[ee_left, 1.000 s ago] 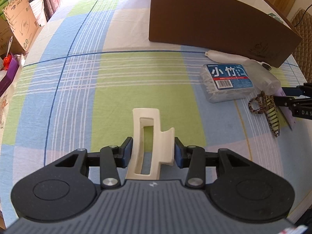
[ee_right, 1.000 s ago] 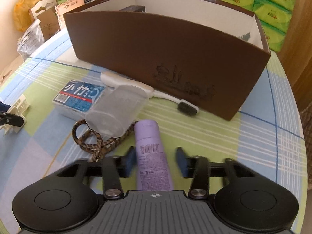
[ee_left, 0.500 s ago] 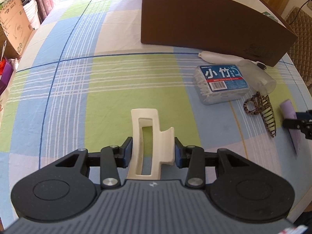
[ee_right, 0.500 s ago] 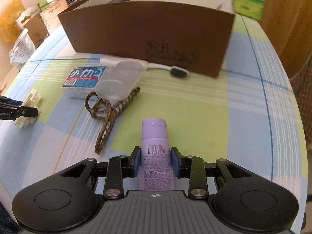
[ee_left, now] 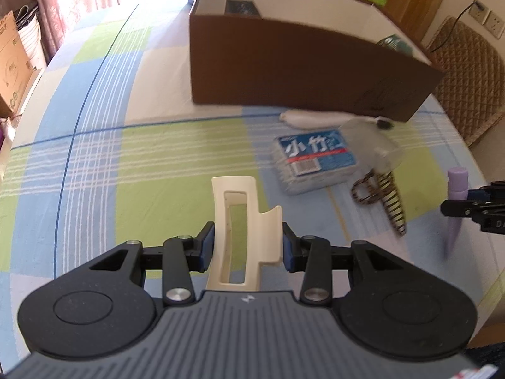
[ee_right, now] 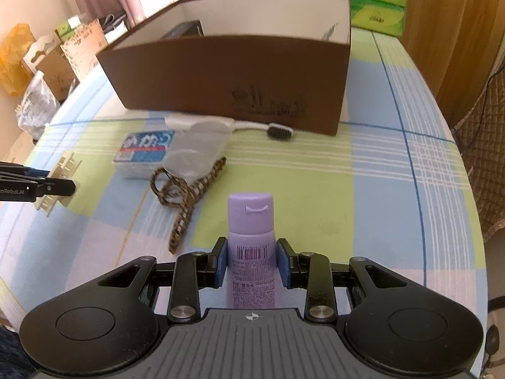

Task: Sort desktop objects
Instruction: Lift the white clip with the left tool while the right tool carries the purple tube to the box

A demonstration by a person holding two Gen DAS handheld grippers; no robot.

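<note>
Between the jaws of the left gripper [ee_left: 248, 242] sits a cream hair claw [ee_left: 242, 230], clamped across its body and raised above the bench [ee_left: 94, 158], while the right gripper [ee_right: 252, 262] clenches a purple tube [ee_right: 251, 240] just below its cap, cap pointing away. Both loads look bound for the brown box [ee_right: 240, 72] at the far side, whose front wall rises well above the bench; either load could strike that wall if brought in too low. The claw is held by smooth curved plastic, so it may twist or slide under a jolt, and the soft tube may slip through the pads if squeezed unevenly. Clutter lies along the straight path: a blue cotton-swab pack [ee_right: 143, 150], a clear cup [ee_right: 197, 150] on its side touching a leopard-print claw [ee_right: 186, 195], and a toothbrush [ee_right: 227, 124] just in front of the box. A low pass could drag these. Open bench spreads to the left of the pack and to the right of the toothbrush head. The rounded right edge of the bench is near, with a wicker chair [ee_left: 464, 72] beyond it, leaving less swing room on that side.
</note>
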